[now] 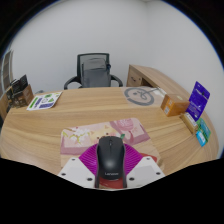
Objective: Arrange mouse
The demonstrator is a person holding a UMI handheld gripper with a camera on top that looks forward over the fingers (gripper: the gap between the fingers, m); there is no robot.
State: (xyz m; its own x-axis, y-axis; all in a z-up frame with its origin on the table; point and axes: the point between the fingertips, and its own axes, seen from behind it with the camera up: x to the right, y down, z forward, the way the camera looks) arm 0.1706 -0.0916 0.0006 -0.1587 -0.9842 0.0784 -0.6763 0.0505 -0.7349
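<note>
A black Lenovo mouse (110,158) sits between my gripper's (110,176) two fingers, its tail towards the camera and its wheel end pointing forward. The magenta pads (91,158) press against both of its sides. The mouse is held above the near edge of a curved wooden table (90,112). Just beyond the mouse lies a pinkish patterned mat (104,134) on the table.
A black office chair (94,71) stands behind the table. Booklets (44,100) lie at the far left, a round disc (140,96) at the far right. An orange box (176,104), a purple box (198,98) and a teal card (203,134) stand along the right side.
</note>
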